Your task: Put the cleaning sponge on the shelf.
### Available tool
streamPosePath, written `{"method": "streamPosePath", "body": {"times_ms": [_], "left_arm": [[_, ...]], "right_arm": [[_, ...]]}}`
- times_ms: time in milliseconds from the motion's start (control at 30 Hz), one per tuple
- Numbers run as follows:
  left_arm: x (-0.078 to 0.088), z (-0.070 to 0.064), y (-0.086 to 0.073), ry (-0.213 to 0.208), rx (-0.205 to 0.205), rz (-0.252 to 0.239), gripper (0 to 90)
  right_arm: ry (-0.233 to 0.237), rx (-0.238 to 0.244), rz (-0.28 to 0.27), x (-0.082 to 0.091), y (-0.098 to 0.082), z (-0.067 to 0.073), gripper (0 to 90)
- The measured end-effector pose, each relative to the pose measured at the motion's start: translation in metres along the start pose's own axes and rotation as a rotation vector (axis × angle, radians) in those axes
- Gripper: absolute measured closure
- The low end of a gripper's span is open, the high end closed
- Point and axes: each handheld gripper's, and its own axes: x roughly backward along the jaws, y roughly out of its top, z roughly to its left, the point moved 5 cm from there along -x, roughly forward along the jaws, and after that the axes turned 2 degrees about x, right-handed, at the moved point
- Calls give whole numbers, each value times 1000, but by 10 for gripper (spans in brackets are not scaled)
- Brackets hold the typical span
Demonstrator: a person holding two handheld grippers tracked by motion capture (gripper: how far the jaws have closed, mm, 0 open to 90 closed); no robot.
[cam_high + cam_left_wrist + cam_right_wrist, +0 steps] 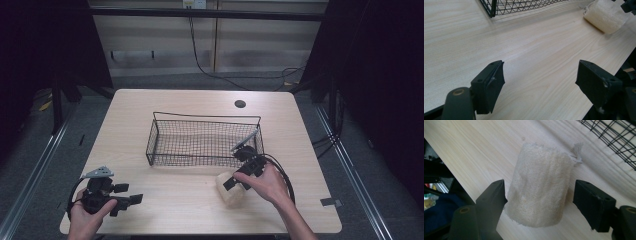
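Observation:
A cream loofah sponge (231, 189) with a short string loop lies on the wooden table, just in front of the wire basket (205, 116). My right gripper (235, 184) reaches down over it, held in a hand at the front right. In the right gripper view the loofah (540, 190) sits between the two jaws of my right gripper (539, 195); one pad brushes its side and a gap shows at the other. My left gripper (131, 194) rests open at the front left corner with nothing between its jaws (540, 77). The loofah (605, 15) lies far off it.
The black wire basket (496, 7) stands in the middle of the table with nothing in it; its corner (614, 135) is close beyond the loofah. A round cable hole (240, 104) sits at the table's far edge. The front table edge runs near both hands.

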Motion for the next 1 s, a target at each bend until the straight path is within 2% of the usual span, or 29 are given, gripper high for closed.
{"method": "streamPosePath", "body": {"times_ms": [200,600,1000], "left_arm": [[0,0,0,2,2,-2,220],[0,0,0,6,3,-4,221],[1,1,0,19,15,-8,221]], "right_arm": [[-20,-9,42,-7,2,1,259],[-42,-10,93,-18,8,3,260],[-64,13,140,-28,9,5,254]]}}
